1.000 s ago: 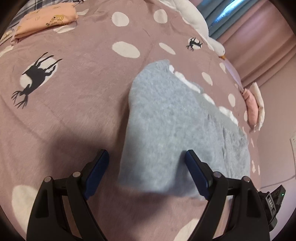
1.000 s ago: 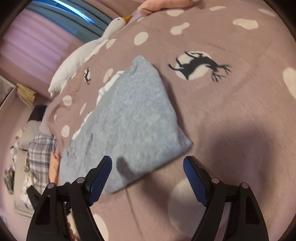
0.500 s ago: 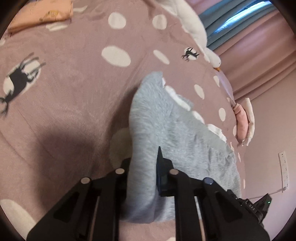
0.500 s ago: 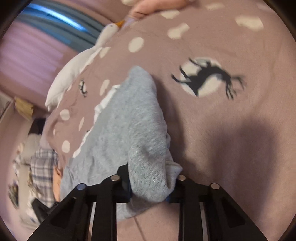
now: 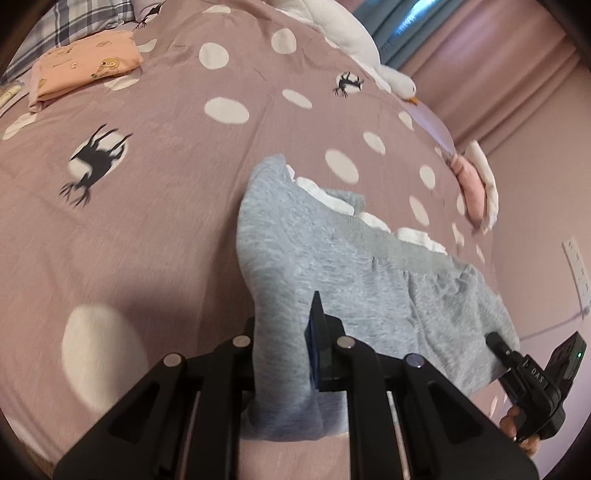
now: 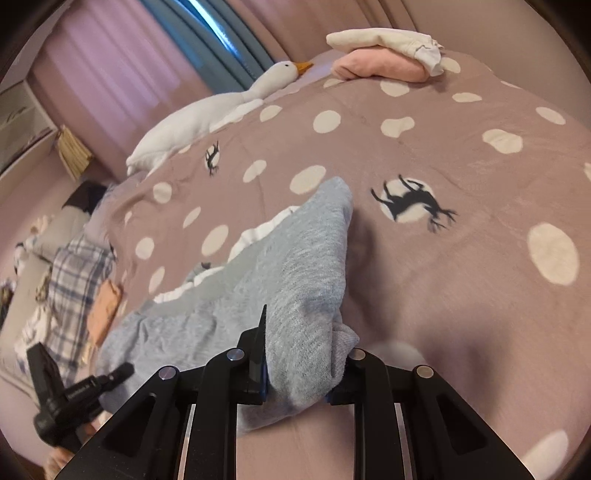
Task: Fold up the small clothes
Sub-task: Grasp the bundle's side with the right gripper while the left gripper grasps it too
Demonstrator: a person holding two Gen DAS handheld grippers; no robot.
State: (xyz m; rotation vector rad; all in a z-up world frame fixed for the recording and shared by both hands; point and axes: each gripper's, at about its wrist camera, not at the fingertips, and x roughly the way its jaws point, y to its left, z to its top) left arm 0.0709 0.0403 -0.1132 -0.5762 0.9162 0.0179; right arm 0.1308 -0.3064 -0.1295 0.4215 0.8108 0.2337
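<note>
A small grey garment [image 5: 314, 251] with a white frilled edge lies on the mauve spotted bedspread [image 5: 147, 221]. My left gripper [image 5: 284, 332] is shut on its near corner, and the cloth bunches between the fingers and hangs below them. In the right wrist view my right gripper [image 6: 303, 354] is shut on the other near corner of the grey garment [image 6: 295, 266], which folds thickly between the pads. The near edge is raised off the bed; the far corner still rests on it. Each gripper shows at the edge of the other's view: right gripper [image 5: 517, 365], left gripper [image 6: 110, 373].
A folded peach garment [image 5: 85, 70] lies far left beside plaid cloth [image 5: 74, 22]. A white goose plush [image 6: 229, 103] lies along the far edge under the curtains. Folded pink and white clothes [image 6: 384, 62] are stacked at the far right corner.
Both grippers went from open over the garment's near corners to shut on them. They then rose, lifting the near edge and bunching the cloth.
</note>
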